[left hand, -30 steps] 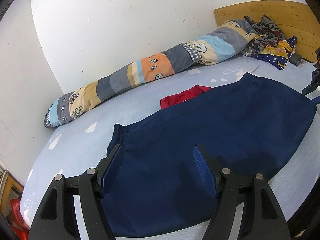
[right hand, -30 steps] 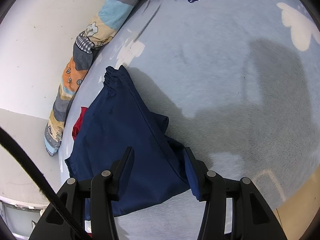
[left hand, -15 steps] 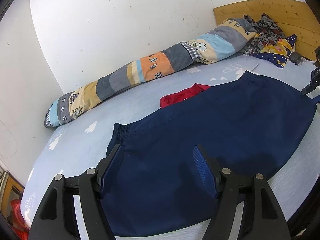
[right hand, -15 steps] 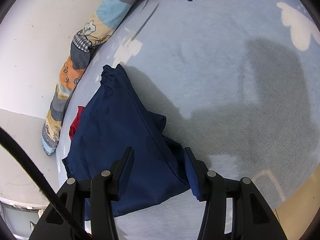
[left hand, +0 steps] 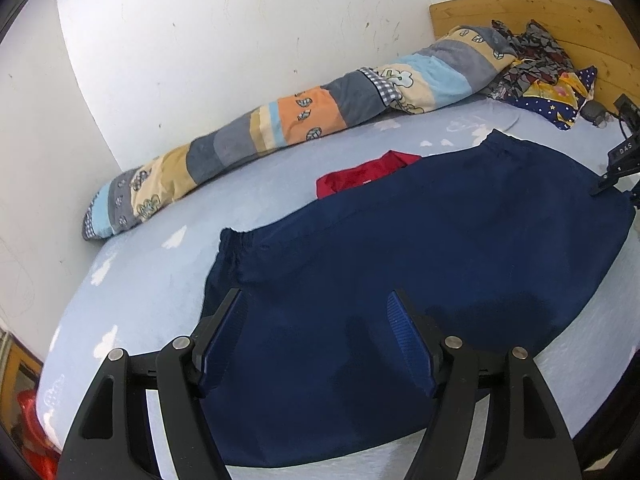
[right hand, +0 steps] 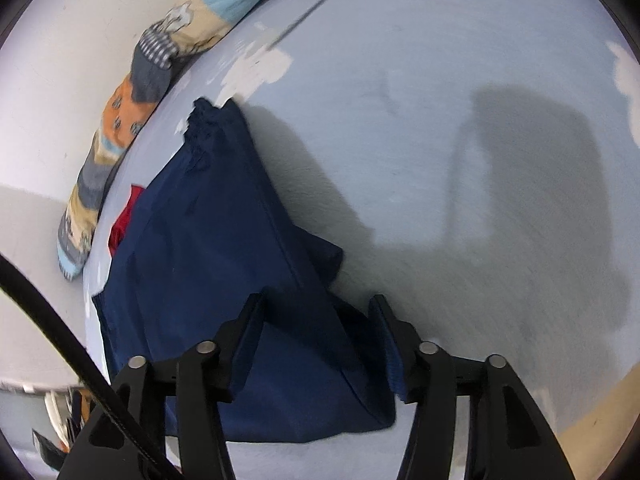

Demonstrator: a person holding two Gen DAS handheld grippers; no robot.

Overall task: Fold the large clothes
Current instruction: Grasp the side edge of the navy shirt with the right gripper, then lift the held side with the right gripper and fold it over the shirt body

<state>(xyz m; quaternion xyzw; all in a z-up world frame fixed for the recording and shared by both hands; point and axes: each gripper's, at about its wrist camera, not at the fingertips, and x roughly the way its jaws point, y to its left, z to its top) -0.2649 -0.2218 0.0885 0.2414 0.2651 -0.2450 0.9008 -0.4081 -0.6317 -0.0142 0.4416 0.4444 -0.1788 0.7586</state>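
Navy fabric fills the space under your left gripper (left hand: 316, 336): its jaws stand spread above the navy garment (left hand: 420, 264), which lies flat on the pale blue bed sheet (left hand: 132, 292), and the blue pads (left hand: 408, 340) press on nothing. At the left of that view the patchwork bolster (left hand: 280, 120) runs along the white wall (left hand: 200, 40); further right a red cloth (left hand: 360, 174) peeks out from behind the garment's far edge, and a heap of patterned clothes (left hand: 544, 76) sits against the wooden headboard (left hand: 560, 20). Your right gripper (right hand: 316, 332) hangs over the garment's bunched corner (right hand: 320, 264); its jaws have just been opening, with a fold of cloth lying between them and the fingers clear of it, as far as you can see.
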